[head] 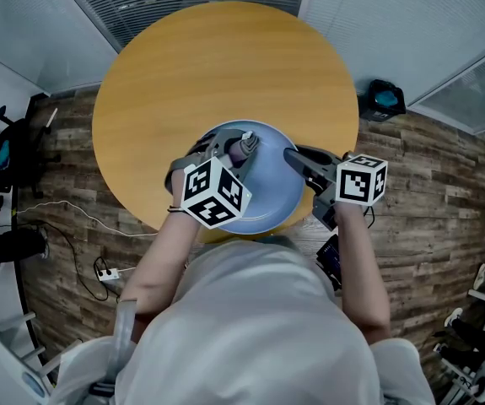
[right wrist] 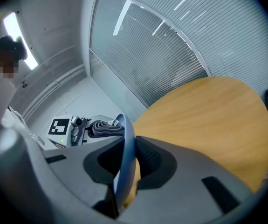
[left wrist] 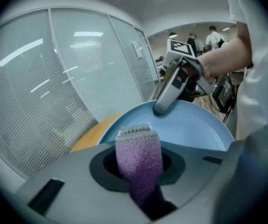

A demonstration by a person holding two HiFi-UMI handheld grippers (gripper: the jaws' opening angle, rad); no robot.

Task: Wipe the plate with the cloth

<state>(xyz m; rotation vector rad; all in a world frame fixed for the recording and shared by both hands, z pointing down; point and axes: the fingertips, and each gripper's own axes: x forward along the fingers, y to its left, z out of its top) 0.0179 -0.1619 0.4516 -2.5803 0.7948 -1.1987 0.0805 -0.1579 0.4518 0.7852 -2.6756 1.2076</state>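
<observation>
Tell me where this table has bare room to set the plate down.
The table is bare from the plate to its far rim and on both sides. It is crowded at the near edge, where the right gripper clamps the plate and the left gripper holds the cloth over it.

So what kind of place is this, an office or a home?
Probably an office meeting room: blind-covered glass partitions, a round wooden table, and a power strip lying on the wood floor.
</observation>
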